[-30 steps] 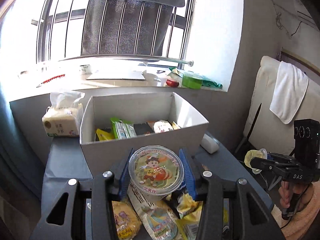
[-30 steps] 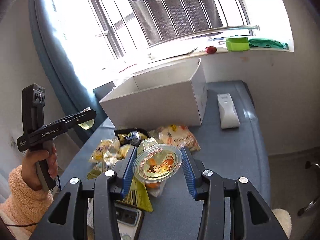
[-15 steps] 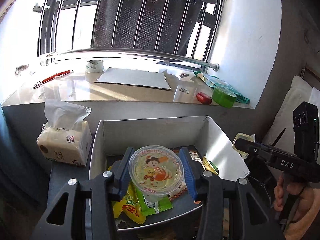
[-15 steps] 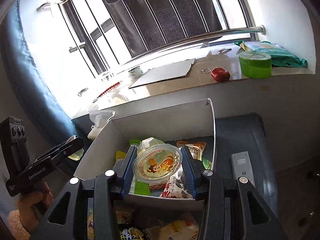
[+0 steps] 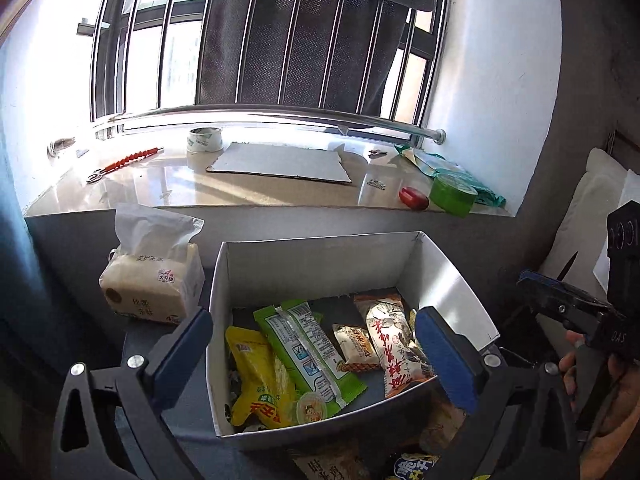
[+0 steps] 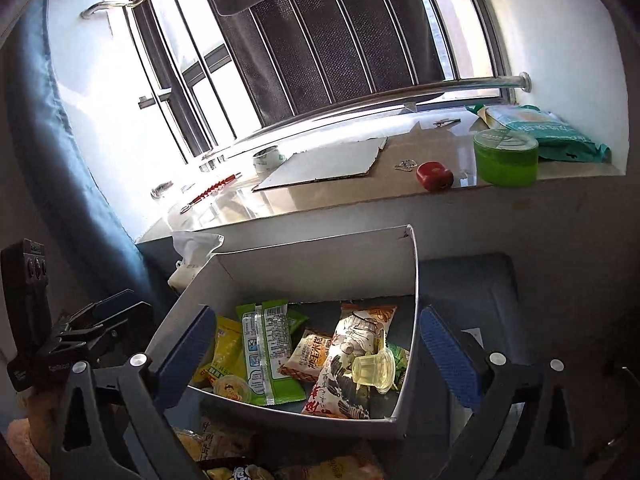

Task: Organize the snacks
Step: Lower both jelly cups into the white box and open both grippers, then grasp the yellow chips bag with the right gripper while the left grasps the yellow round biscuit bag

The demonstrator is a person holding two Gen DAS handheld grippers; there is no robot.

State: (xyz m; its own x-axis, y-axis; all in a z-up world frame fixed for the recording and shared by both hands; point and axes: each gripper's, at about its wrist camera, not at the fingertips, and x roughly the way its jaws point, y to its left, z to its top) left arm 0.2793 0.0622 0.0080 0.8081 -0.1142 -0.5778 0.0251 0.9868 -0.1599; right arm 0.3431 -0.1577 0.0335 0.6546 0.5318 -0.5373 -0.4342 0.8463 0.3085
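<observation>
A white cardboard box (image 5: 320, 240) (image 6: 312, 248) stands on the dark table and holds several snack packets. My left gripper (image 5: 314, 344) hovers over its near edge; its jaws are opening and hold nothing. A jelly cup (image 5: 309, 407) (image 6: 231, 389) lies lid-up in the box's near left corner. My right gripper (image 6: 314, 344) hovers over the same box, jaws opening and empty too. A second jelly cup (image 6: 374, 368) lies tipped on a red-and-white packet (image 6: 348, 364) at the right of the box.
A tissue pack (image 5: 152, 284) stands left of the box. Loose snack packets (image 5: 332, 464) (image 6: 224, 444) lie on the table in front of it. Behind, the windowsill (image 5: 240, 196) carries a cardboard sheet, a tape roll, a green tub (image 6: 506, 156) and a red object.
Both grippers carried a jelly cup from the table to above the box. Both jaws have sprung wide and the cups have dropped into the box.
</observation>
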